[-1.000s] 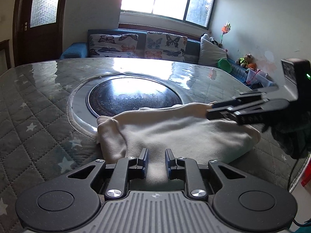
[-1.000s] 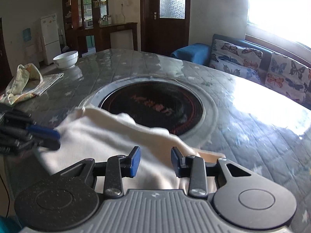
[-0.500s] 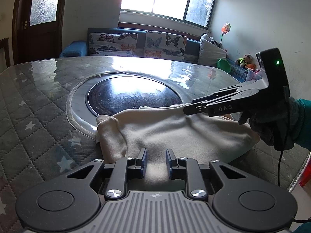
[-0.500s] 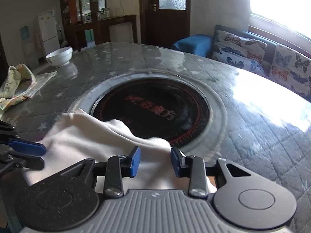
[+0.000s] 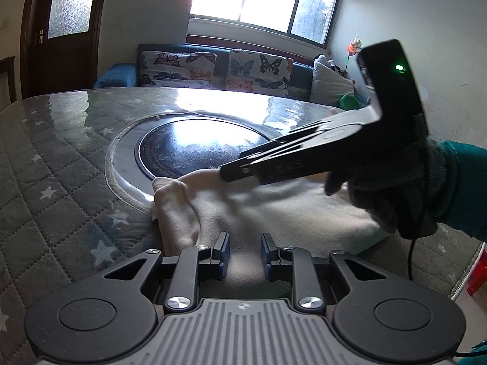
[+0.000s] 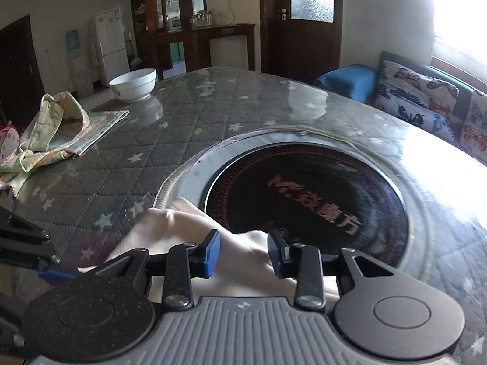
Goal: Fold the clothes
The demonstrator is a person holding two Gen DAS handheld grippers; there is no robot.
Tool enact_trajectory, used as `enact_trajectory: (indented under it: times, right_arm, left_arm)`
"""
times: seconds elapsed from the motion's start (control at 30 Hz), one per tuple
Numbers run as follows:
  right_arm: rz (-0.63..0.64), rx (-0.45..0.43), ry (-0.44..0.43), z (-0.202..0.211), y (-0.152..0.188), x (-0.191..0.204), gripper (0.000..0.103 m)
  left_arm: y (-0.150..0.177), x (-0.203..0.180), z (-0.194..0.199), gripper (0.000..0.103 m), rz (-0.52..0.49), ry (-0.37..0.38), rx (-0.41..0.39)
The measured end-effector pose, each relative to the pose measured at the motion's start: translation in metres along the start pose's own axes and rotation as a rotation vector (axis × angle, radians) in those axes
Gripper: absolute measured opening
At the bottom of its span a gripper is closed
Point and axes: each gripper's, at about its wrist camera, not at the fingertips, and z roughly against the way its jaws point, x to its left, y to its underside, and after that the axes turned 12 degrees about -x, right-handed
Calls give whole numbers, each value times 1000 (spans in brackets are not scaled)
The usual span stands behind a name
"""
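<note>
Moved since a second ago: right gripper [image 6: 244,254] has swung across above the cloth toward its far left corner, rising as it went; left gripper [image 5: 243,256] has kept its place at the near edge.

- Cream garment [image 5: 274,210] — lies bunched on the quilted table [image 5: 54,164], long axis running left to right in the left wrist view, its far edge overlapping the rim of the round black hob [image 6: 307,191].
- Left gripper — jaws parted, nothing held; cloth directly ahead and below, between the fingers' line.
- Right gripper — jaws parted, empty; fingertips hover over the far fold, just beside the hob rim. Judged nearer to the raised corner [image 5: 170,187].
- Room: open tabletop to the left of the garment; patterned cloth [image 6: 51,130] and white bowl [image 6: 133,84] well apart at the far side.
</note>
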Motion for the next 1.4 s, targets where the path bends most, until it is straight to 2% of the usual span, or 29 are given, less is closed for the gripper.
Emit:
enact_trajectory:
  times: [0.27, 0.47, 0.7, 1.03, 1.4]
  right_arm:
    - [31, 31, 6, -17, 1, 9, 34]
    - [43, -3, -2, -2, -7, 12, 34]
    - [73, -32, -42, 24, -5, 28, 34]
    - [215, -23, -99, 32, 10, 71, 35]
    - [251, -47, -125, 55, 17, 93, 36]
  left_arm:
    - [0, 3, 4, 24, 7, 1, -8]
    - [-4, 7, 12, 28, 9, -9, -25]
    - [-3, 20, 17, 28, 41, -50, -24]
    - [3, 32, 33, 29, 57, -102, -30]
    - [1, 53, 46, 29, 97, -191, -46]
